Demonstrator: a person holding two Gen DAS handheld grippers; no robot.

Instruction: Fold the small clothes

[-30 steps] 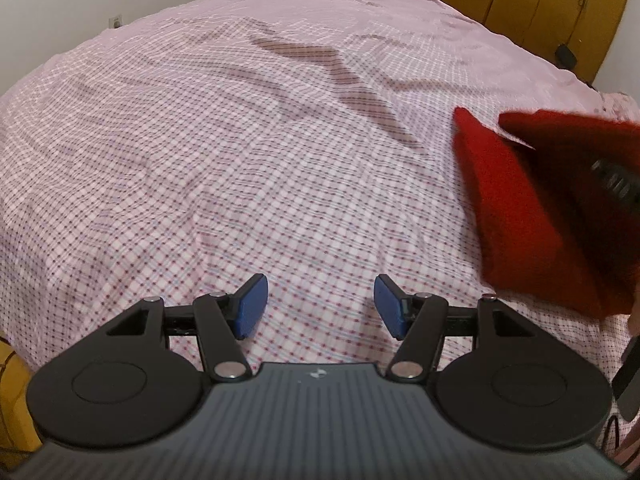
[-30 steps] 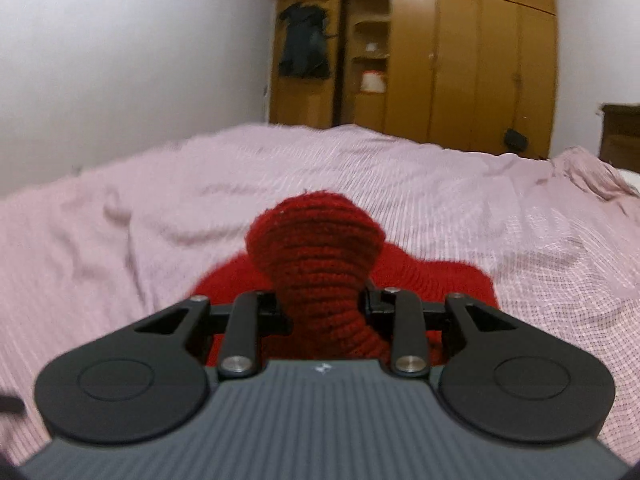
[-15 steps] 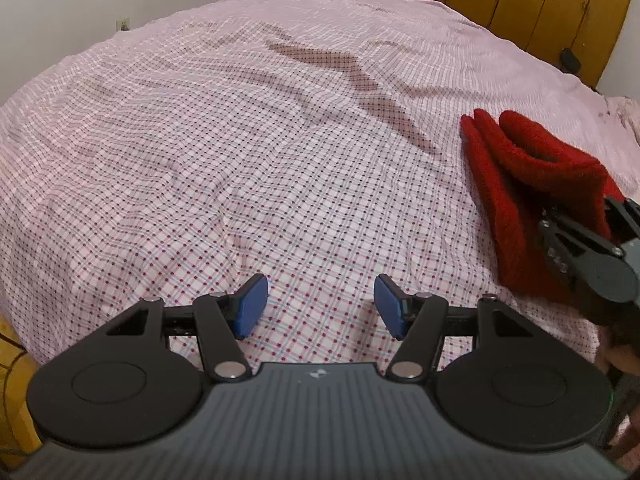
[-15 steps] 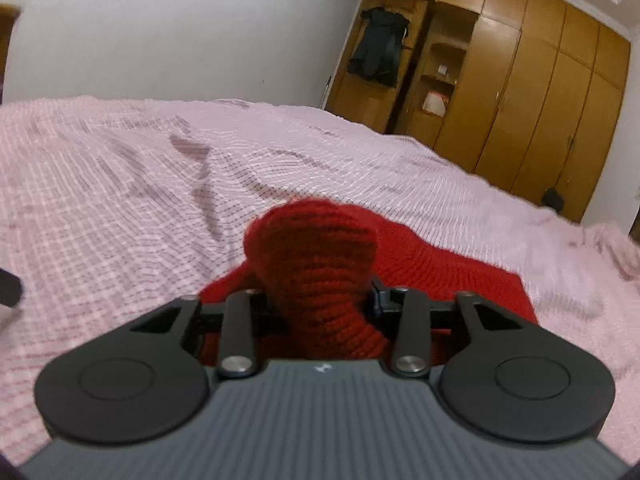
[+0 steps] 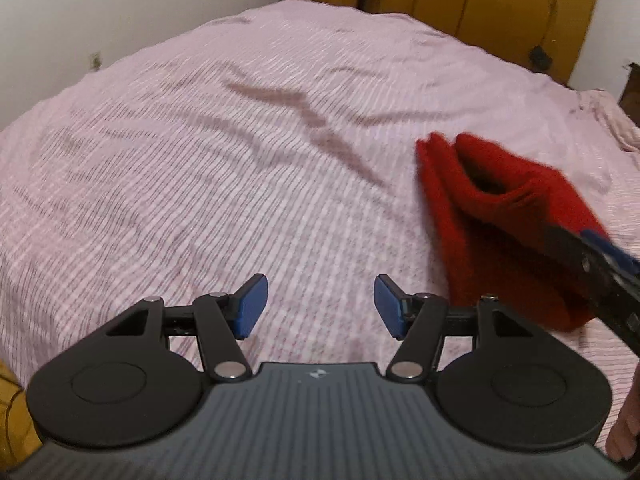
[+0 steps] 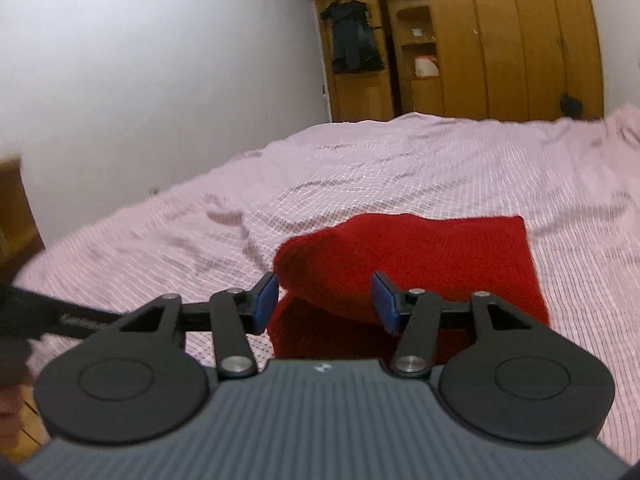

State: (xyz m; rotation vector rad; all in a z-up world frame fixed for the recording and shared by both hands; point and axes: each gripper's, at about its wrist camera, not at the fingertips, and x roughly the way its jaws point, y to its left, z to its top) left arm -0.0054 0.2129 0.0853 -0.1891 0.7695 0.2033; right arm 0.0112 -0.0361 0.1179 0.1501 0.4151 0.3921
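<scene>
Now folded, thick red knit garment [image 6: 420, 264].

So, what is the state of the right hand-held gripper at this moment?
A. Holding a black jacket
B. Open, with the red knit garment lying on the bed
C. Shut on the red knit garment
B: the right hand-held gripper has its jaws apart, and the red knit garment lies folded on the bed.

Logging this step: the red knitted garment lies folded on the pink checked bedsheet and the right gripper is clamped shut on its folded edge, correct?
Not quite. The right wrist view shows the right gripper open, not clamped. The red knitted garment does lie folded on the pink checked bedsheet.
</scene>
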